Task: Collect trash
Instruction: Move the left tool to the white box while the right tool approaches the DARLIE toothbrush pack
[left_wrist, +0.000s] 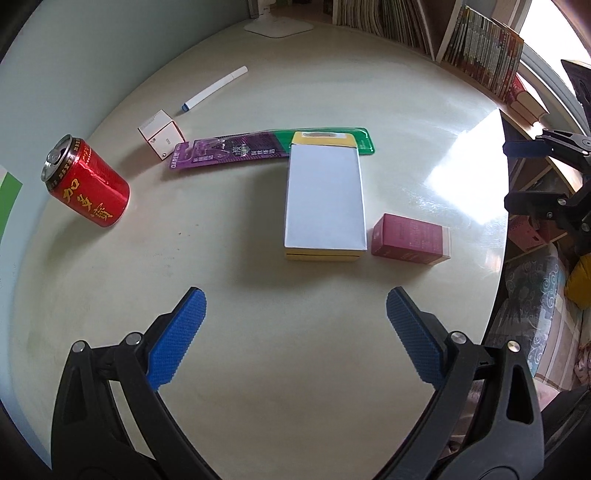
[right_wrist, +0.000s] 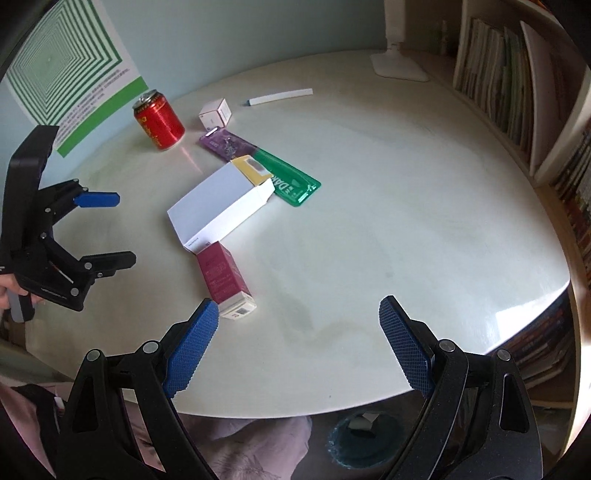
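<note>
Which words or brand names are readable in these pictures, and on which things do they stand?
"DARLIE": purple end of the toothbrush pack.
Gold Chinese characters on the red can: large, I cannot read them reliably.
Print on the maroon box, small white box, poster and book spines: too small.

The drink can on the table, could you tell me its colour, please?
The can is red with gold lettering, clearest in the left wrist view.

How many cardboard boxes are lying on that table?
3: a big white box mid-table, a maroon box beside it, and a small white box near the red can.
</note>
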